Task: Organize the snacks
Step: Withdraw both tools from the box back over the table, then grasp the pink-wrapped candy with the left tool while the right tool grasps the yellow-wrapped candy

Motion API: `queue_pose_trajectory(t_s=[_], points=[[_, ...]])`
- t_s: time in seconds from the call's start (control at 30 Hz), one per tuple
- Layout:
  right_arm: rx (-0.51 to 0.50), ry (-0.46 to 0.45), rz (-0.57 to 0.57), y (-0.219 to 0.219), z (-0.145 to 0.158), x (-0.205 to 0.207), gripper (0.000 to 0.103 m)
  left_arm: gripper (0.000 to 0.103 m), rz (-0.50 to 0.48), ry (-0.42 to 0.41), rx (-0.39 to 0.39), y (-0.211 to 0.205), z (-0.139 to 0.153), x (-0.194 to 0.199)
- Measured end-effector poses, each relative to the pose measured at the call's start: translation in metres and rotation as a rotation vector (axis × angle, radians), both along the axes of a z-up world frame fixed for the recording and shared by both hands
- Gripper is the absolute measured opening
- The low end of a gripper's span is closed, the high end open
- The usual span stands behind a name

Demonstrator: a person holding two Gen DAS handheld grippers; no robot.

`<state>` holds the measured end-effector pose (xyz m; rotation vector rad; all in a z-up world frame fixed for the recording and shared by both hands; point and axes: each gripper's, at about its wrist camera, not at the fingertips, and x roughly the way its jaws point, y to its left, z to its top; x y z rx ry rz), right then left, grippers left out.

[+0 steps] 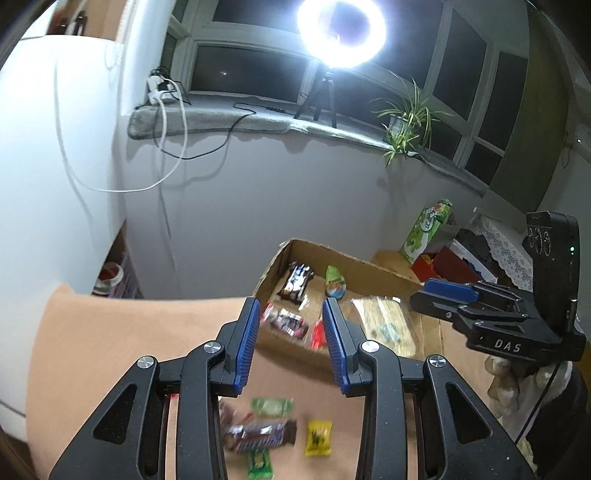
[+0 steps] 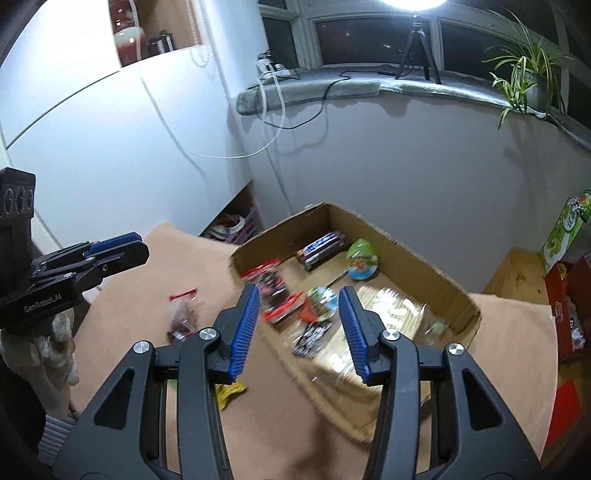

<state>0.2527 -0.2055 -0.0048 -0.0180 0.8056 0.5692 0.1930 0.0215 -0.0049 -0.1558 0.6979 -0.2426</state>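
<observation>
An open cardboard box (image 1: 354,258) (image 2: 406,251) sits on the tan table cover (image 1: 129,332). Inside lie a dark pack of bars (image 1: 297,282) (image 2: 321,249), a green egg-shaped sweet (image 1: 334,282) (image 2: 362,258), a clear biscuit pack (image 1: 384,321) and red-and-black packets (image 2: 273,284). My left gripper (image 1: 291,314) hovers open before the box's near wall, nothing between its pads. Under it lie a chocolate bar (image 1: 258,434), a yellow candy (image 1: 318,437) and green candies (image 1: 271,406). My right gripper (image 2: 299,295) hangs open and empty above the box's near edge.
A red-topped packet (image 2: 183,314) lies loose on the cover left of the box. A green juice carton (image 1: 428,232) and a red box (image 1: 443,264) stand at the right. Behind, a windowsill holds a ring light (image 1: 341,33), a plant (image 1: 406,122) and cables.
</observation>
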Motion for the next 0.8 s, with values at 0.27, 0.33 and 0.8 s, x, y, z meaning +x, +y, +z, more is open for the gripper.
queue_pose_trajectory(t_s=[0.27,0.33,0.8], points=[[-0.025,0.017,0.054,0.016,-0.017,-0.047,0.052,0.034,0.029,0.033,-0.006,0.020,-0.017,-0.054],[-0.029,0.029,0.063,0.020,-0.023,-0.056,0.052,0.034,0.040,0.039,-0.006,0.023,-0.023,-0.071],[-0.091,0.139,0.104,0.050,-0.085,-0.093,0.052,0.034,0.091,0.260,-0.103,0.027,-0.109,-0.159]])
